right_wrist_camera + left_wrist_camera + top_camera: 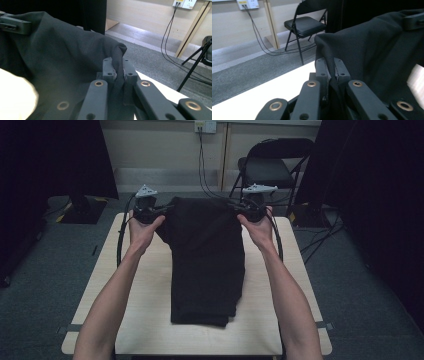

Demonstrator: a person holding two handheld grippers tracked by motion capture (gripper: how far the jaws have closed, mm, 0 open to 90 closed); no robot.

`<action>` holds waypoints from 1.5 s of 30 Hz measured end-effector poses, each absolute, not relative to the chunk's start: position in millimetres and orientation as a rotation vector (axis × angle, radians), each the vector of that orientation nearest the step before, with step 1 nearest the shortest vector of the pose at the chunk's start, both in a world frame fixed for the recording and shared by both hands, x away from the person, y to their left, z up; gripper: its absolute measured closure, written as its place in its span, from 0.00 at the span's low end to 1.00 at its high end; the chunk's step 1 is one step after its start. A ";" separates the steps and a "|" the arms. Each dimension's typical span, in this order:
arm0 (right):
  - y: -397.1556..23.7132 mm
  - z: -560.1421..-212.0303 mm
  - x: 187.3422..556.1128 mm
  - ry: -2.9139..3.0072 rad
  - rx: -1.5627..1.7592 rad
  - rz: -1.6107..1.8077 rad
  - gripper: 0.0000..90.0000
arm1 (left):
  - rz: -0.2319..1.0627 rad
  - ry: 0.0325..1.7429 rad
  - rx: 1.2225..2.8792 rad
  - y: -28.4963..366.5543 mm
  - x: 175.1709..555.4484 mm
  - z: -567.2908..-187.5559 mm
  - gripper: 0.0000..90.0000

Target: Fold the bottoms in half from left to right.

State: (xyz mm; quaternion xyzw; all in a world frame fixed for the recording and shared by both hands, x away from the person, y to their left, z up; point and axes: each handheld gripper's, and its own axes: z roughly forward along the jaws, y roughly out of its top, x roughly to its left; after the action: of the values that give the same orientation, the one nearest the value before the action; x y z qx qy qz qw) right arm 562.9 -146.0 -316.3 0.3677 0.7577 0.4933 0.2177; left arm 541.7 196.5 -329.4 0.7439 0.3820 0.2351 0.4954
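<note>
You are pinching the black garment (207,255) with both claws. Your left gripper (332,71) is clamping its 2 jaws on a fold of the cloth's far corner, fabric squeezed thin between the pads, and your right gripper (117,72) is doing the same at the opposite far corner. Between the 2 claws the far edge is hanging taut and raised off the table (145,320), each claw seeing the other one across the dark span of cloth.

Below and nearer to you from the claws, the rest of the garment is trailing down in a long folded strip whose near end is lying flat on the tabletop between your forearms. Beyond the claws, a folding chair (272,167) is standing against the wall, with cables running past it.

Judging by this, the grasping is done on both sides and the lift is under way. What is remaining is carrying the held edge over, most likely toward the near end, laying it down squarely and releasing.
</note>
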 end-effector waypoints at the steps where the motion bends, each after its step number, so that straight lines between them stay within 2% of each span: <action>1: -147.4 -320.1 562.5 2.096 1.028 1.373 0.94 | 0.561 0.926 1.822 196.8 541.0 -335.8 0.94; 6: -154.8 -349.0 549.8 2.131 1.042 1.399 0.94 | 0.493 0.918 1.824 199.9 530.5 -360.0 0.94; 11: -161.8 -360.5 530.1 2.160 1.009 1.408 0.94 | 0.472 0.873 1.808 200.9 508.0 -368.9 0.94; 22: -173.9 -377.1 463.4 2.205 0.947 1.521 0.93 | 0.452 0.736 1.859 198.5 431.0 -376.6 0.94; 27: -176.8 -387.9 429.1 2.261 0.926 1.505 0.93 | 0.398 0.712 1.873 197.5 398.1 -387.6 0.94; 31: -180.6 -409.2 403.7 2.321 0.937 1.475 0.92 | 0.290 0.729 1.924 201.4 377.0 -413.8 0.93; 34: -184.2 -428.9 386.5 2.382 0.952 1.422 0.89 | 0.201 0.707 2.022 203.8 364.7 -427.3 0.88; 37: -189.3 -440.8 374.7 2.413 0.964 1.375 0.74 | 0.171 0.707 2.023 208.3 355.3 -432.2 0.82; 38: -191.7 -441.9 369.9 2.409 0.967 1.367 0.68 | 0.203 0.709 2.013 209.9 353.4 -430.5 0.81; 39: -193.6 -440.8 367.0 2.410 0.959 1.389 0.63 | 0.196 0.716 1.994 210.9 353.4 -428.7 0.76; 42: -193.8 -432.6 365.0 2.392 0.940 1.384 0.61 | 0.204 0.729 1.936 212.0 359.7 -415.4 0.66; 45: -183.4 -427.4 373.6 2.385 0.918 1.375 0.64 | 0.275 0.734 1.983 200.0 372.8 -408.9 0.64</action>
State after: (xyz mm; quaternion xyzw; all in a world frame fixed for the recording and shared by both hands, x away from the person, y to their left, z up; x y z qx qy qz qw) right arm 373.6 -183.4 -427.4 0.3141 0.8160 0.4703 0.1195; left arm 372.8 200.0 -408.9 0.8141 0.3012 0.1128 0.4835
